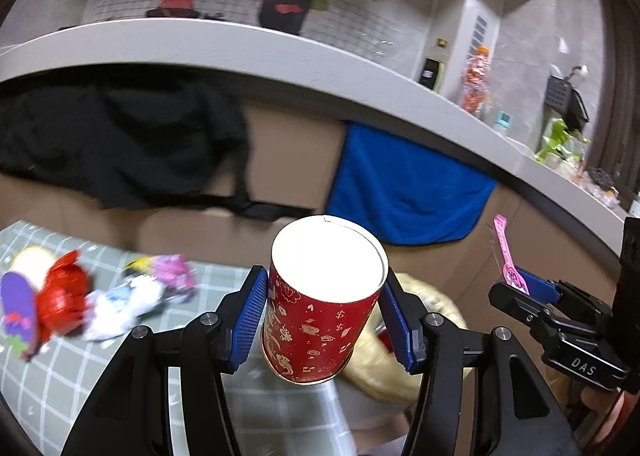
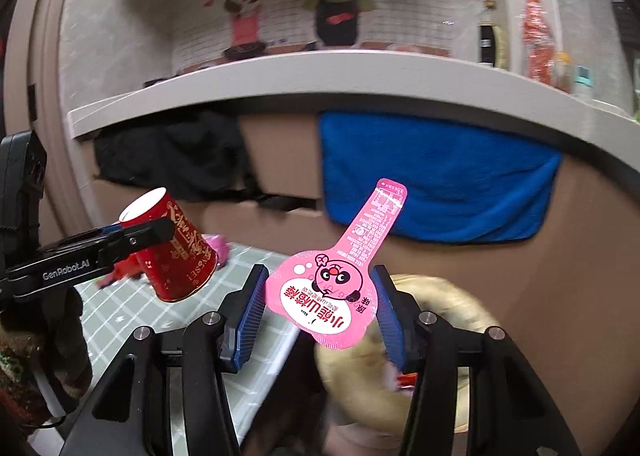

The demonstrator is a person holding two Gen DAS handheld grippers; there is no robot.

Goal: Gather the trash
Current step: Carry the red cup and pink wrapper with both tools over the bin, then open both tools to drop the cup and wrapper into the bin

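The paper cup (image 1: 326, 298) sits between the left gripper (image 1: 326, 316) fingers, above the table (image 1: 80, 376). Wrappers (image 1: 100, 296) lie on the table, left. Right of the cup, the right gripper (image 2: 318, 308) holds a lollipop wrapper (image 2: 336, 276) above the trash bag (image 2: 440, 320).

Both wrist cameras sit just behind their own blue-padded fingers, raised above the checked tablecloth (image 1: 52, 368) and facing the grey counter ledge (image 1: 280, 51). The left view looks from left of the blue towel (image 1: 404, 187) hanging under that ledge; the right view looks from nearer the towel (image 2: 436, 175). They share ledge, towel, the cartoon wall sticker (both figures) and each other's gripper at the frame edge.
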